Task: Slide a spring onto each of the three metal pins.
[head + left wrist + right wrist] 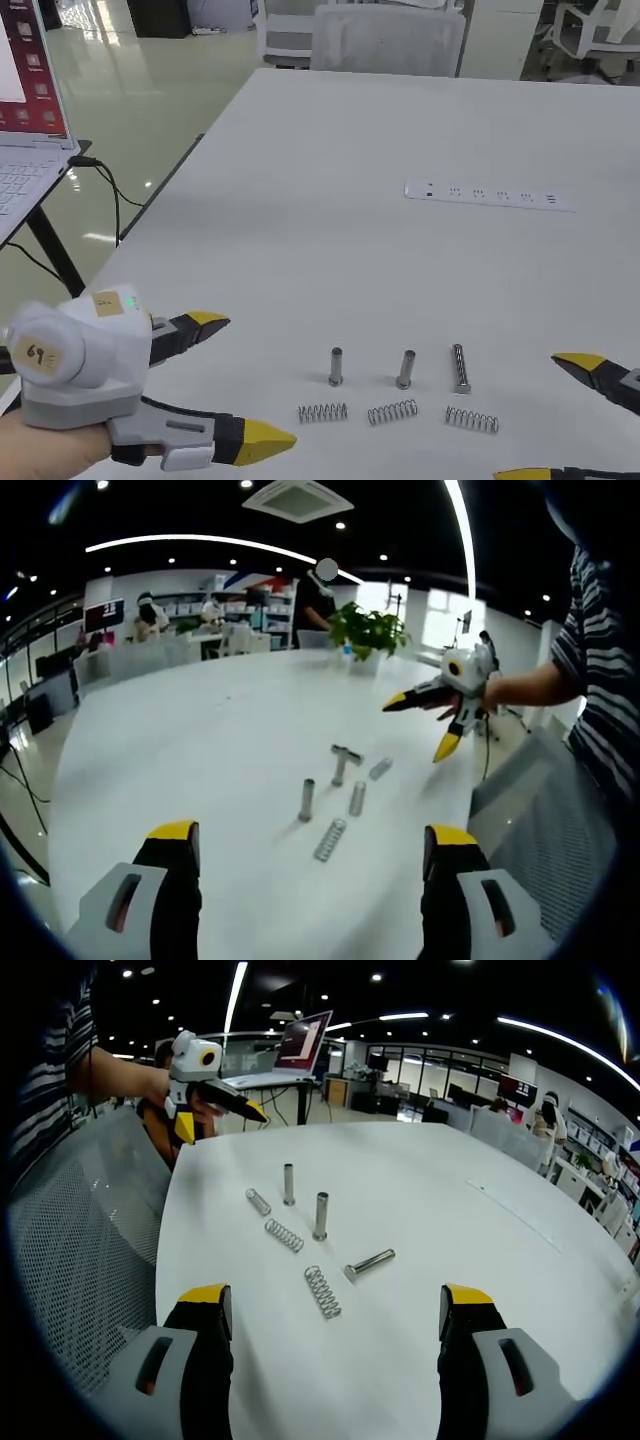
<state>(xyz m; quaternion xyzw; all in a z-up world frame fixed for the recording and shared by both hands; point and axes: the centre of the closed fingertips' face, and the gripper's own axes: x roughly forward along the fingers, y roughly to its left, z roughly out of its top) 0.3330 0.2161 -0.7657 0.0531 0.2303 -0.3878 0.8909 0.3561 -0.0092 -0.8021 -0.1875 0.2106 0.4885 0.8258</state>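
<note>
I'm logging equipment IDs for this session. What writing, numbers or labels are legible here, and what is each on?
"69": handwritten on a sticker on the left gripper, head view.
Unreadable scribble: the second sticker on top of that gripper.
Blurred: the laptop screen, and the wall sign in the left gripper view.
Too small to read: markings on the power strip.

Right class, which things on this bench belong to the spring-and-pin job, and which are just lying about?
Job: left pin, middle pin, lying pin, left spring, middle spring, right spring.
Lying about: power strip, laptop, chair.
</note>
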